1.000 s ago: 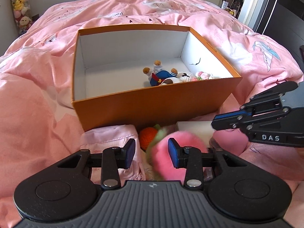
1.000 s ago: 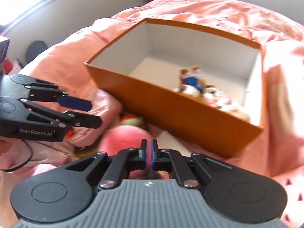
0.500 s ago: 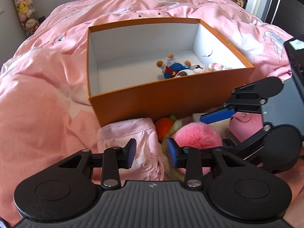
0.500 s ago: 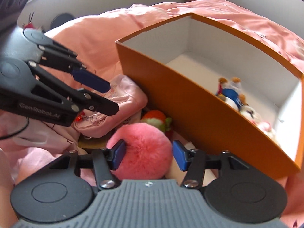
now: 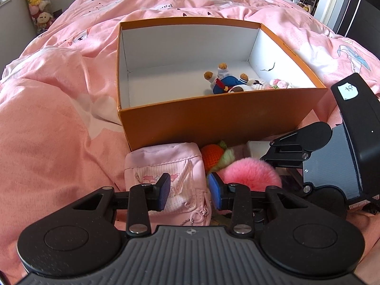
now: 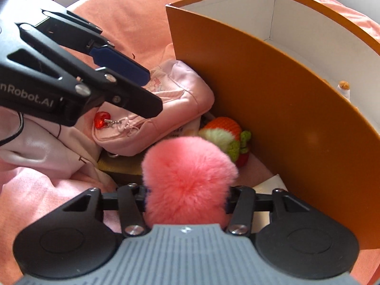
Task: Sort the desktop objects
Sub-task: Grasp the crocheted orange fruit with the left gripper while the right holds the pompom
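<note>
Right gripper (image 6: 187,198), jaws closing on the fluffy pink fur pompom (image 6: 190,178) lodged between them, just before the orange cardboard box (image 6: 273,99); left gripper (image 5: 190,193) hangs open, empty, above the pale pink fabric pouch (image 5: 166,166) alongside.

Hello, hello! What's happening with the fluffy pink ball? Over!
Right tool closing around pompom. Left tool open over pink pouch, holding nothing. Box wall stands just ahead.
</note>
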Tool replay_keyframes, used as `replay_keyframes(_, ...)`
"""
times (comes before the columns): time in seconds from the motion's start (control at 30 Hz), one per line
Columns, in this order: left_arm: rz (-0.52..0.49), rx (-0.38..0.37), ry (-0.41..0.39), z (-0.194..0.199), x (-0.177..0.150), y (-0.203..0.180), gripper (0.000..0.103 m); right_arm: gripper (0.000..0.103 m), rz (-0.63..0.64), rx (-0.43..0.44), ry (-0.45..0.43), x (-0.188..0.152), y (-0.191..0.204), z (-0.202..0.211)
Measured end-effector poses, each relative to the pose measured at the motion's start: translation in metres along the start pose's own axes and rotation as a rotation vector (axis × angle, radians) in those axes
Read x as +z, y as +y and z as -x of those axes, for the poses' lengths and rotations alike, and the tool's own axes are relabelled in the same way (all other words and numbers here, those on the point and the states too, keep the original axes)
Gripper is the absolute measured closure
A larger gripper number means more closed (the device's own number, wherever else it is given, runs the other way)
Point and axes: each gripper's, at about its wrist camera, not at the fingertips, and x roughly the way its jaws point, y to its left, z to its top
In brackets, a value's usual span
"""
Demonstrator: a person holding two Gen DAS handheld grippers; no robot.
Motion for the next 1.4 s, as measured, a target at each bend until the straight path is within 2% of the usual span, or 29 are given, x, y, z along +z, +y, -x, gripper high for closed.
replay_keyframes(0.2, -0.034, -0.026, -0.013, 0.0, 0.005, -0.008, 0.062, 0.053, -0.022, -0.044, -0.045, -0.005, -0.002, 0.031)
replay_keyframes(0.37, -0.042, -0.063, -0.024, -0.01, 0.016, -0.016, 0.062, 0.054, -0.095, -0.105, -0.095, -0.017, -0.017, 0.071)
replay_keyframes(0.53, -0.11, -0.04, -0.016, -0.029, 0.023, -0.036, 0.062, 0.054, -0.17, -0.227, -0.123, -0.023, -0.028, 0.093)
replay_keyframes(0.63, -0.16, -0.002, 0.0, -0.043, 0.024, -0.046, 0.061, 0.054, -0.203, -0.253, -0.122, -0.027, -0.04, 0.092)
replay_keyframes(0.77, -0.24, 0.05, 0.035, -0.059, 0.022, -0.057, 0.061, 0.054, -0.233, -0.247, -0.119, -0.031, -0.052, 0.088)
replay_keyframes(0.87, -0.268, 0.059, 0.057, -0.067, 0.02, -0.061, 0.053, 0.053, -0.25, -0.235, -0.123, -0.035, -0.056, 0.088)
replay_keyframes(0.97, -0.285, 0.061, 0.08, -0.074, 0.019, -0.064, 0.049, 0.053, -0.274, -0.22, -0.128, -0.039, -0.061, 0.086)
replay_keyframes(1.2, -0.29, 0.045, 0.111, -0.09, 0.015, -0.066, 0.046, 0.053, -0.316, -0.182, -0.128, -0.043, -0.07, 0.081)
replay_keyframes(1.4, -0.261, 0.027, 0.122, -0.099, 0.011, -0.063, 0.048, 0.053, -0.325, -0.162, -0.122, -0.043, -0.072, 0.074)
